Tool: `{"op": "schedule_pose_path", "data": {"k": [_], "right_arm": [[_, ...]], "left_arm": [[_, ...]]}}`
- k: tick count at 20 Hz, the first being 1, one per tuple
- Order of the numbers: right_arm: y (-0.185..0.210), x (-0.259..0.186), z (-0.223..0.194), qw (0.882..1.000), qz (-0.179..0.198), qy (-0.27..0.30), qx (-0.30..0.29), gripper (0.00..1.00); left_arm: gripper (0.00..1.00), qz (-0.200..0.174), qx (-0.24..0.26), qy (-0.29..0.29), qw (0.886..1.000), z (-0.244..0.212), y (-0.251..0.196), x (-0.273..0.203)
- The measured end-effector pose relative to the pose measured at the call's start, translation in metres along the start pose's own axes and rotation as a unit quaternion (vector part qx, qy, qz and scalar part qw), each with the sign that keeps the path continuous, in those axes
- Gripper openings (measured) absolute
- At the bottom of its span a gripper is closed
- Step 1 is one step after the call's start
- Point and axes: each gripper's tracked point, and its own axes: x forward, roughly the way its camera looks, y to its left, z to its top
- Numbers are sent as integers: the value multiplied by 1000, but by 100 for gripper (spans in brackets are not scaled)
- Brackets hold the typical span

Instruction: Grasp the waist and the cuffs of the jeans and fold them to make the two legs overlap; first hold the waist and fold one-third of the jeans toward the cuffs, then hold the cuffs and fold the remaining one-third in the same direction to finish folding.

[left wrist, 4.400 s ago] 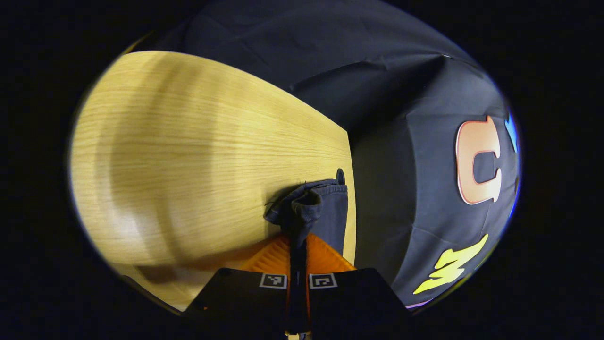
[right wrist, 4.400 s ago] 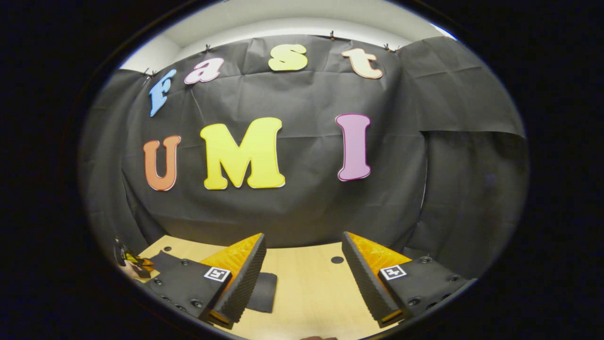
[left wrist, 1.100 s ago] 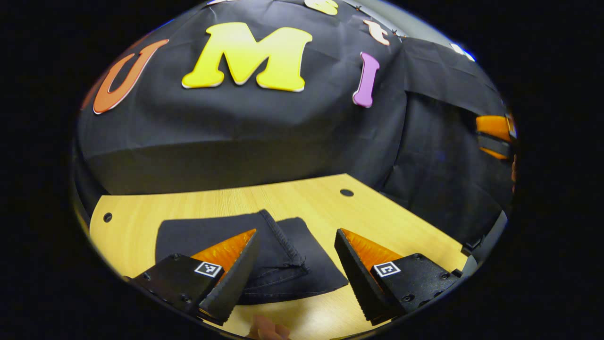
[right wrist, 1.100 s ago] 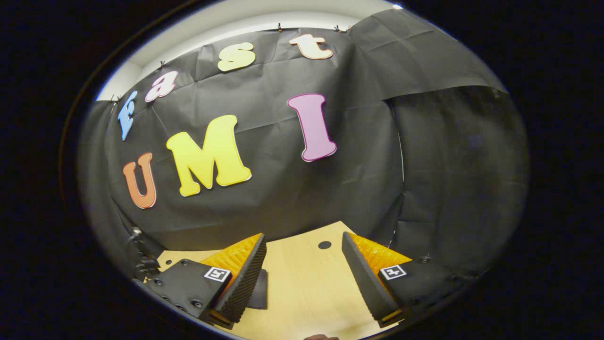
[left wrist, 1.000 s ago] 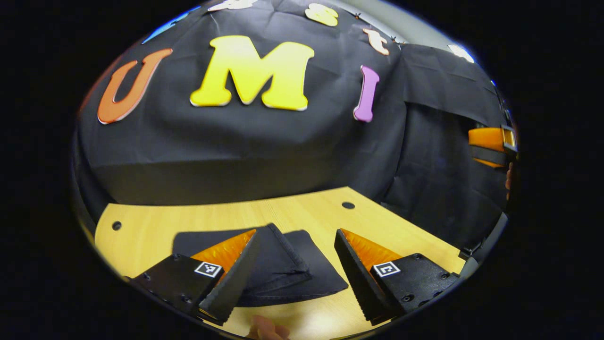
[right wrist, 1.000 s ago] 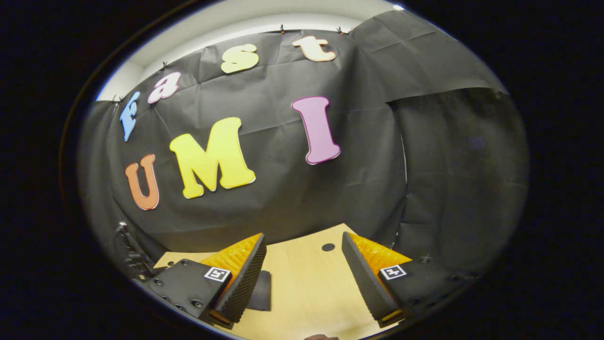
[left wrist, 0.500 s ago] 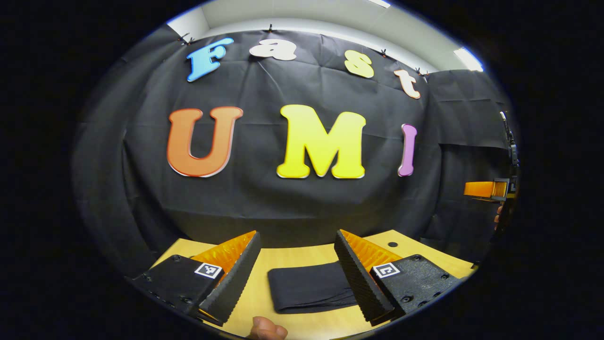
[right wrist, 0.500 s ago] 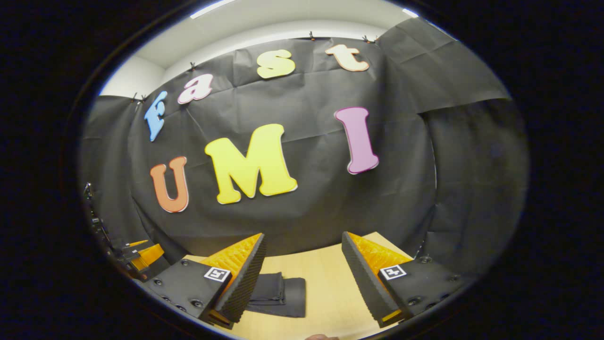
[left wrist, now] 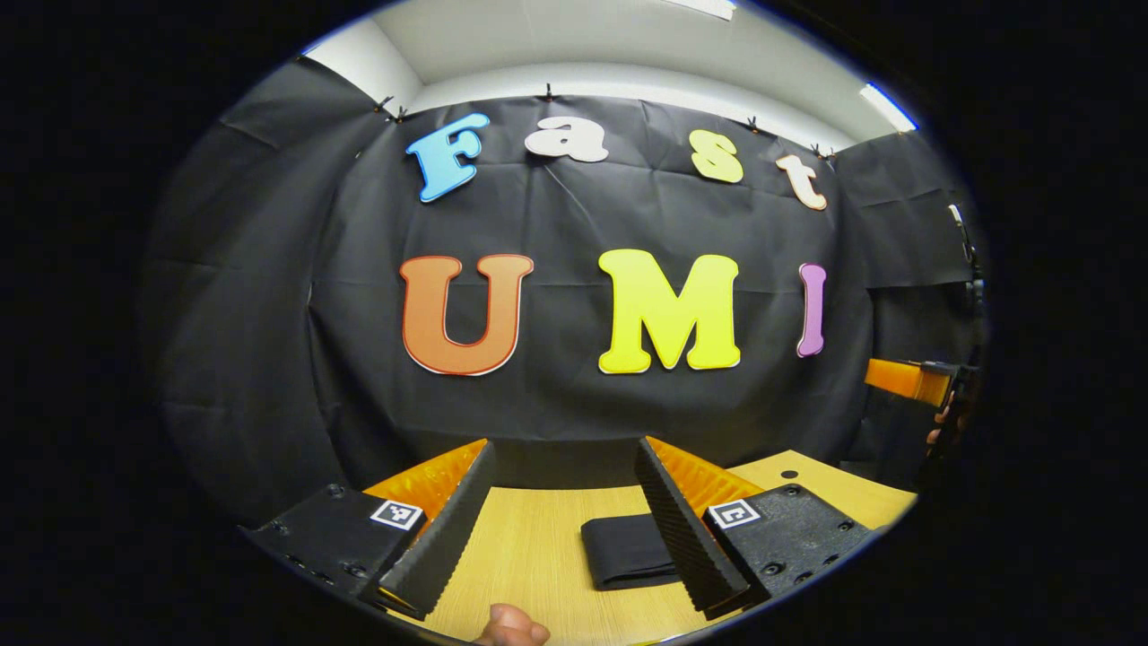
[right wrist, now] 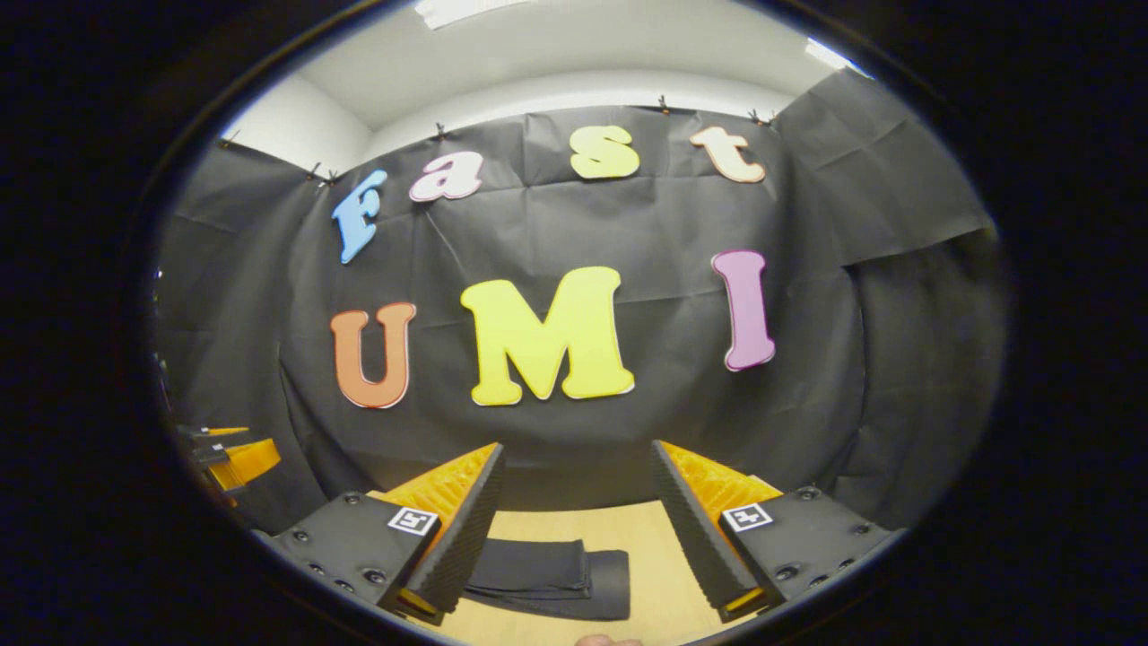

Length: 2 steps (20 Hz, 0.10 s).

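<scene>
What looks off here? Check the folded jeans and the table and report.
Nothing stands out. The jeans lie as a flat, compact dark bundle on the wooden table, no leg or cuff trailing out. Both the left gripper and the right gripper are open and clear of them.

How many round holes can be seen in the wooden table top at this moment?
1. A small dark hole lies near the far right corner of the table in the left gripper view, beyond the folded jeans. Others may be hidden behind the fingers.
</scene>
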Motion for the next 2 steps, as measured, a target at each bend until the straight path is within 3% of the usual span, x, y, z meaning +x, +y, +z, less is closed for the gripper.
{"op": "schedule_pose_path", "data": {"k": [2], "right_arm": [[10, -1, -14, 1000, 0, 7, -1, 94]], "left_arm": [[99, 10, 0, 4, 1000, -5, 9, -6]]}}
